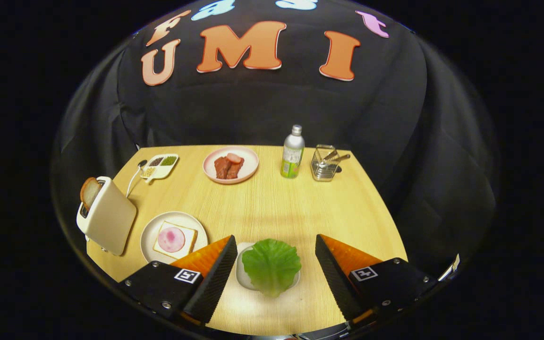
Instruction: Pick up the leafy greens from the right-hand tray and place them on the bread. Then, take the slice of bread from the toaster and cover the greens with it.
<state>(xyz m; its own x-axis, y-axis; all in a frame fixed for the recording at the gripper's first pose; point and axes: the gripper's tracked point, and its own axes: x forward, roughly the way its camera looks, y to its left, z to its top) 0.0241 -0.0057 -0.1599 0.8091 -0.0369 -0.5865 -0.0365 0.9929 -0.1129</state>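
The two-finger gripper, with its orange-backed, black-ribbed fingers, is hanging wide apart above the pale wooden table, gripping nothing. The crinkled green lettuce leaf is lying between the fingers, clear of both of them, on a small white tray whose edge is peeking out at the leaf's left. Just beyond the left finger, a round cream plate is sitting on the table, carrying a square slice of white bread that is topped with a round pink slice of meat; the finger's tip is overlapping the plate's near edge in this view, though whether it is touching cannot be told. To the left of that plate, a cream-coloured toaster is standing near the table's edge with a browned slice of toast sticking up out of its slot. Farther back, well beyond the fingers, a pink plate is holding reddish-brown pieces of meat, and to its left a white divided dish is showing dark and green fillings. To the right of the pink plate, a silver bottle with a green label is standing upright, and a wire basket with utensils in it is sitting just beside it.
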